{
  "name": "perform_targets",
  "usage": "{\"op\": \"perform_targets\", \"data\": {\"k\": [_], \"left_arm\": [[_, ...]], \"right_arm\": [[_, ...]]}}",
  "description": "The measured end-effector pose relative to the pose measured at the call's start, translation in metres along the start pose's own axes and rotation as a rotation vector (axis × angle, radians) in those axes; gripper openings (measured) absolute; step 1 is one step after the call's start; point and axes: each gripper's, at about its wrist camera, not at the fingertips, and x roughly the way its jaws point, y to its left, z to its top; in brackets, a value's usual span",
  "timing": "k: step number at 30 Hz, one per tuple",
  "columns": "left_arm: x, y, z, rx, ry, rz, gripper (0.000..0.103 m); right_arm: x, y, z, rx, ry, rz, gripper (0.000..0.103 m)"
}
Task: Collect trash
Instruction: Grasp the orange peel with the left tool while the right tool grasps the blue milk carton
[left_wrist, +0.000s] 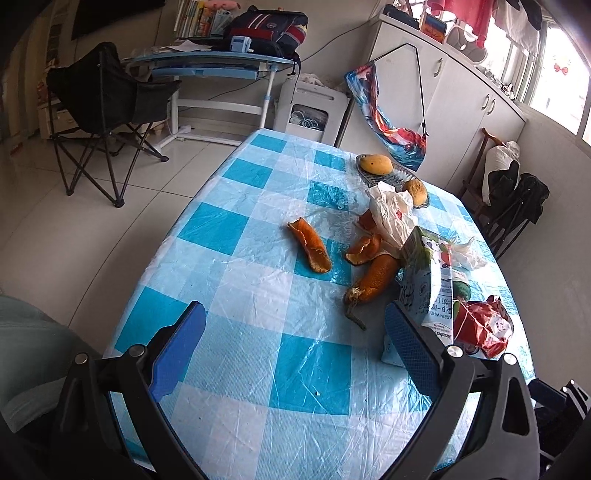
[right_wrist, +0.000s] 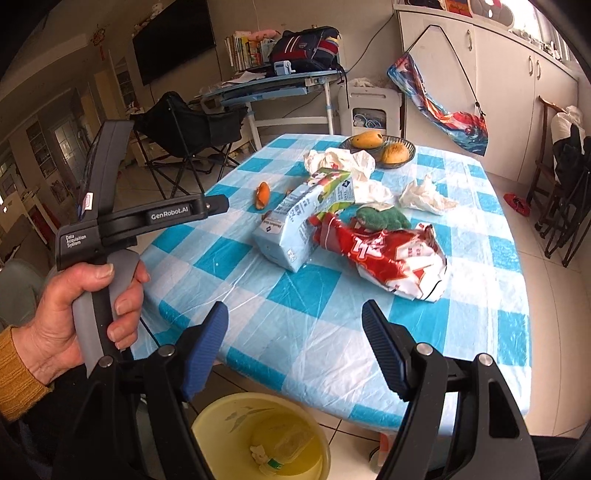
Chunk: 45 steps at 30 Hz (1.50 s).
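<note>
Trash lies on the blue checked table (left_wrist: 258, 369): orange peels (left_wrist: 310, 245), a milk carton (left_wrist: 424, 277), a red wrapper (left_wrist: 484, 326) and a white plastic bag (left_wrist: 391, 214). My left gripper (left_wrist: 295, 332) is open and empty above the table, short of the peels. My right gripper (right_wrist: 293, 332) is open and empty above the table's near edge, over a yellow bin (right_wrist: 258, 435) with some trash inside. The right wrist view shows the carton (right_wrist: 295, 225), the wrapper (right_wrist: 391, 258), crumpled tissue (right_wrist: 424, 195), a green piece (right_wrist: 384, 218) and the left gripper's body (right_wrist: 147, 218) in a hand.
A dish (right_wrist: 402, 142) with two mangoes (right_wrist: 365, 139) stands at the table's far end. A folding chair (left_wrist: 107, 110), a desk (left_wrist: 214, 66) and white cabinets (left_wrist: 461, 96) stand beyond. Another chair (right_wrist: 565, 192) stands to the right.
</note>
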Motion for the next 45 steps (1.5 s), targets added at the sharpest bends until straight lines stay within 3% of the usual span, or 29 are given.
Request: {"op": "perform_targets", "data": {"k": [6,14,20,24,29,32,35,40,45], "left_arm": [[0.029,-0.006,0.013,0.003,0.026,0.009,0.094],[0.069,-0.013,0.033,0.008,0.066,0.041,0.094],[0.094,-0.011,0.048,-0.029,0.102,0.063,0.094],[0.104,-0.016,0.055,0.005,0.109,0.104,0.088],[0.103,-0.018,0.056,0.028,0.100,0.100,0.068],[0.099,-0.018,0.053,0.043,0.102,0.065,0.042],[0.094,-0.017,0.048,0.053,0.110,0.030,0.023],[0.079,-0.012,0.034,0.082,0.122,-0.016,0.016],[0.057,0.004,0.016,0.053,0.127,-0.052,0.014]], "right_arm": [[0.018,-0.016,0.019,-0.062,0.005,-0.061,0.072],[0.034,-0.035,0.022,-0.008,0.006,-0.073,0.072],[0.041,-0.034,0.025,0.007,-0.005,-0.035,0.072],[0.037,-0.024,0.030,-0.002,-0.047,0.063,0.072],[0.048,-0.010,0.029,0.013,-0.002,0.183,0.072],[0.053,-0.012,0.033,0.084,0.011,0.235,0.072],[0.061,-0.015,0.040,0.175,0.027,0.244,0.072],[0.086,-0.005,0.058,0.237,0.060,0.172,0.073],[0.110,0.014,0.070,0.158,0.079,0.035,0.073]]}}
